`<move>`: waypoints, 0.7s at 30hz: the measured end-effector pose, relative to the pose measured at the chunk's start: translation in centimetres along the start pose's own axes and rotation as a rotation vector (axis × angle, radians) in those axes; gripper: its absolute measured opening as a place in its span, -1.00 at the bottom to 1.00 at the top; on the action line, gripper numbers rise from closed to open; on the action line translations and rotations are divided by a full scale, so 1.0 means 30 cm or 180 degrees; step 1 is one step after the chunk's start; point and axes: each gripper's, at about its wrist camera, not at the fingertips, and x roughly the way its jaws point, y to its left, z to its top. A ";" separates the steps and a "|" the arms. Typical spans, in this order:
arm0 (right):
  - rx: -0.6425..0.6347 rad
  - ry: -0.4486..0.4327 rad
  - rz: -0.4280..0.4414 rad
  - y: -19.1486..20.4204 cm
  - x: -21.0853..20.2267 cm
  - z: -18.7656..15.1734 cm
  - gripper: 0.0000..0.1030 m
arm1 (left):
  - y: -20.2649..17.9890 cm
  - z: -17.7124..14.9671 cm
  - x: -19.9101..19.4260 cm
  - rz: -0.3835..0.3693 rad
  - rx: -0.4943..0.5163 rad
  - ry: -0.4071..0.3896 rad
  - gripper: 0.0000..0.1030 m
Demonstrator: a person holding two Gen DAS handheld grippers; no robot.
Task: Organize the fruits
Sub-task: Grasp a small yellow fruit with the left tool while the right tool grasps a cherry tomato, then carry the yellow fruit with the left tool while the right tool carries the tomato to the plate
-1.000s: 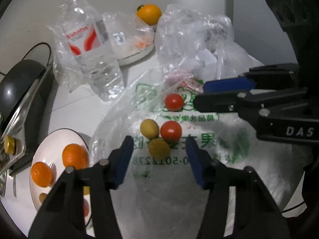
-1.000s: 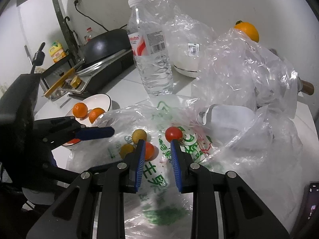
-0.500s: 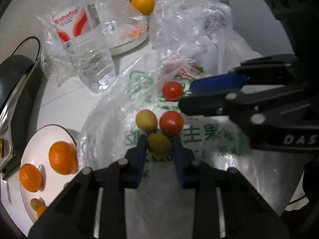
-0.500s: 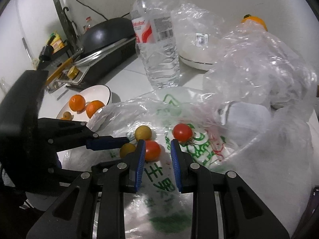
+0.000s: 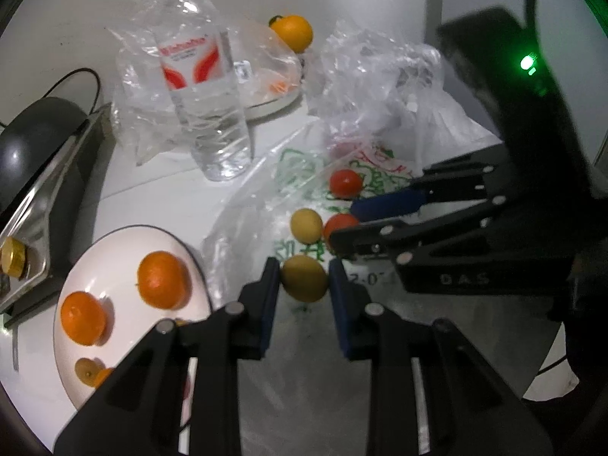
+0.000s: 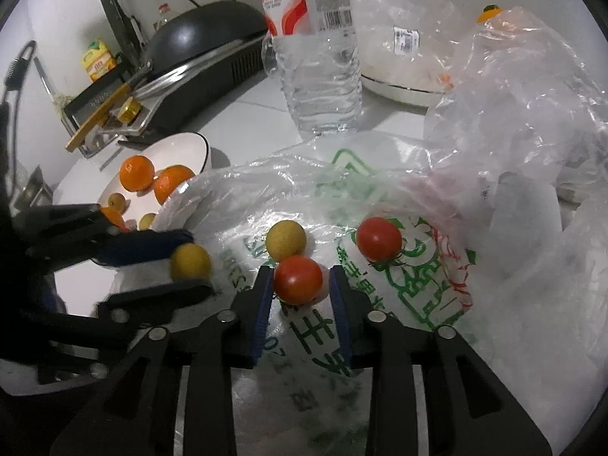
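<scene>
Left wrist view: the left gripper (image 5: 305,281) sits at lower centre with its jaws clamped on a yellow fruit (image 5: 304,278), just above the printed bag (image 5: 273,342). The plate (image 5: 114,243), lower left, already holds two oranges (image 5: 163,280) and smaller fruit, so I judge the step is to carry this one there. It is best done by lifting clear of the bag first, keeping the grip steady, then setting the fruit on a bare patch of plate rather than on the oranges. The right gripper (image 5: 342,224) reaches in from the right, close to a second yellow fruit (image 5: 306,225); the bottle (image 5: 207,87) stands in the upper middle, out of the way.

Right wrist view: the right gripper (image 6: 301,283) straddles a tomato (image 6: 298,280) at centre. Its jaws have just been opening, and the left pad seems to touch the tomato while the right pad stands slightly off, so I take it as not yet gripped. To grip well, centre it and close gently; it looks soft. Another tomato (image 6: 379,238) lies to the upper right. Loose crumpled plastic (image 6: 524,106) at right could snag. The pan (image 6: 205,34) sits in the upper left.
</scene>
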 end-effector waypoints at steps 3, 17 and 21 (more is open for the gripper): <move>-0.0021 0.0030 -0.0038 0.009 0.009 0.000 -0.37 | 0.006 -0.007 -0.029 -0.0003 -0.0011 -0.0049 -0.48; -0.0194 -0.0119 -0.0221 0.111 -0.073 -0.005 -0.44 | 0.038 -0.061 -0.154 0.0028 -0.0078 -0.0228 -0.48; -0.0232 -0.0167 -0.0252 0.154 -0.108 -0.010 -0.44 | 0.051 -0.081 -0.194 0.0041 -0.0104 -0.0282 -0.48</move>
